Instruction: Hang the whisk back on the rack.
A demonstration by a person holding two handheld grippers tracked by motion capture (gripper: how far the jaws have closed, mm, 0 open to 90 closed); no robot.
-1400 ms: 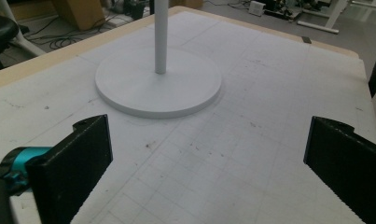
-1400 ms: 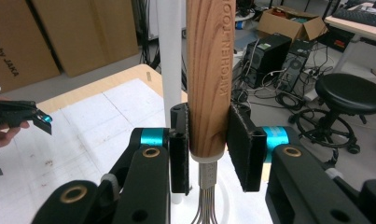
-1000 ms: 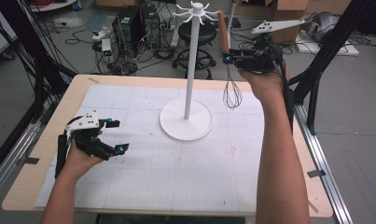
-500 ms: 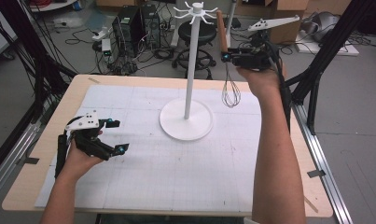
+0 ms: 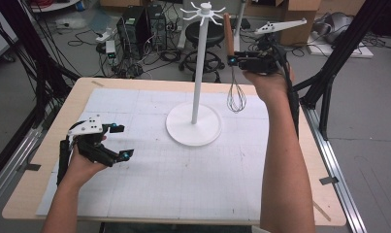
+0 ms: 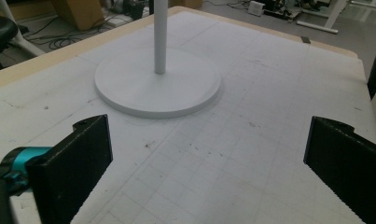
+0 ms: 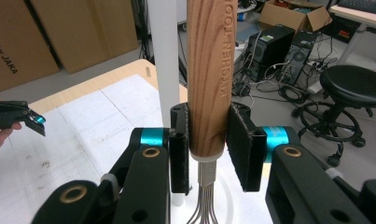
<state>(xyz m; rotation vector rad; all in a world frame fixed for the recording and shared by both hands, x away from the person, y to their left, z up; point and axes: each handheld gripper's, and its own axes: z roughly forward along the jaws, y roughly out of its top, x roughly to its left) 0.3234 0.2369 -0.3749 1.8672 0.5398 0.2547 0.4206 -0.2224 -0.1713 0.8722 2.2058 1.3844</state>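
Holding the whisk (image 5: 233, 77) upright, my right gripper (image 5: 230, 59) has its pads clamped on the lower end of the wooden handle, just above the metal collar, with the wire loops hanging below. In the right gripper view the handle (image 7: 209, 79) rises straight up between the two black pads, and I can read lettering running along the wood. I see the whisk in the air near the table's far right edge, just beside the white pole of the hanging stand (image 5: 198, 73) and apart from it; its wires hang above the table, clear of the stand's round base (image 5: 193, 128). My left gripper (image 5: 121, 141) sits low near the table's left edge, well apart from the stand, its jaws spread wide with nothing but the gridded mat (image 6: 251, 154) between them.
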